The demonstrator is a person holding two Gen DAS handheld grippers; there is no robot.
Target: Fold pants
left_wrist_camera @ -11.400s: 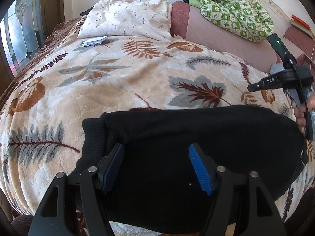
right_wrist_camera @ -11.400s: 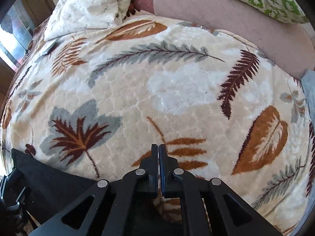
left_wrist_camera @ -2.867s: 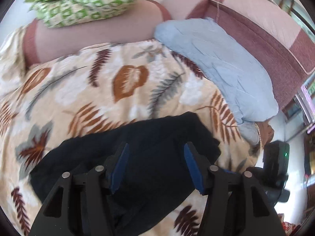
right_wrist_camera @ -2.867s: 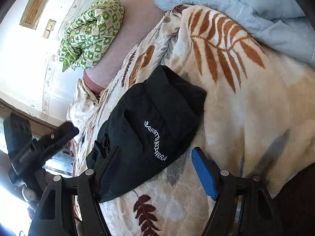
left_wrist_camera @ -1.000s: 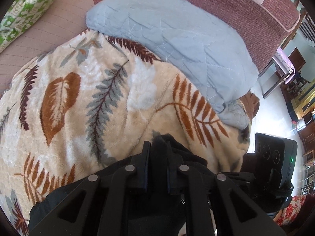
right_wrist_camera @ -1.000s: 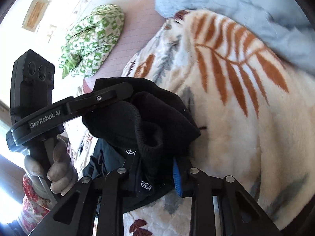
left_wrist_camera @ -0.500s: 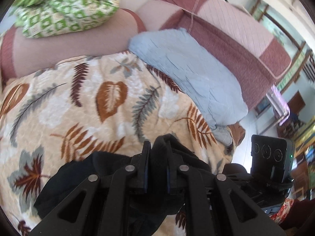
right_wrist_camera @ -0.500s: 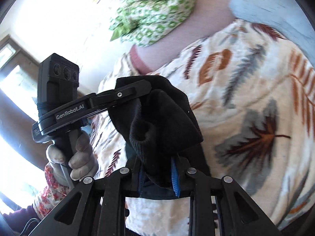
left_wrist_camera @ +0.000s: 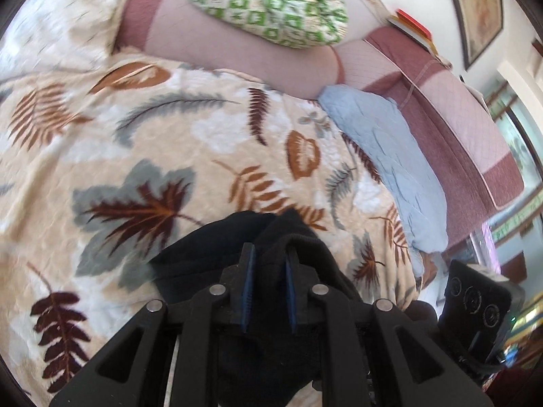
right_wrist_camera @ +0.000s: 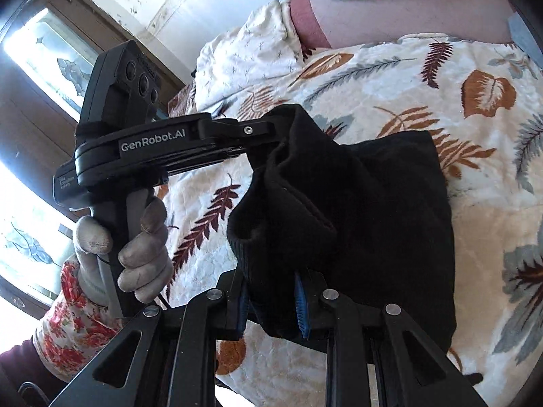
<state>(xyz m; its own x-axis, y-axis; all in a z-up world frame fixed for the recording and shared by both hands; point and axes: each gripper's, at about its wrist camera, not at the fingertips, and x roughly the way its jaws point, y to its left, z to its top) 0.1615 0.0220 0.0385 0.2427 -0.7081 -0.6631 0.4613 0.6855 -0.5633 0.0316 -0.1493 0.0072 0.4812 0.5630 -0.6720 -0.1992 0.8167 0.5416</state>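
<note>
The black pants (right_wrist_camera: 366,210) are folded into a thick bundle and held up above the leaf-print blanket (right_wrist_camera: 424,78). My right gripper (right_wrist_camera: 271,302) is shut on the bundle's near lower edge. My left gripper (left_wrist_camera: 268,271) is shut on another edge of the pants (left_wrist_camera: 295,237); in the right wrist view its fingers (right_wrist_camera: 251,132) pinch the cloth's upper left corner. The rest of the pants hangs down to the right and rests on the blanket.
A light blue quilt (left_wrist_camera: 383,156) lies at the right of the bed. A green patterned blanket (left_wrist_camera: 271,3) sits on the maroon backrest (left_wrist_camera: 441,101). A cream pillow (right_wrist_camera: 251,51) lies at the far end. A window (right_wrist_camera: 44,54) is at the left.
Both grippers have carried the pinched pants edge away from the blue quilt end, back over the bundle towards the pillow end. The right wrist view now looks more down onto the blanket.
</note>
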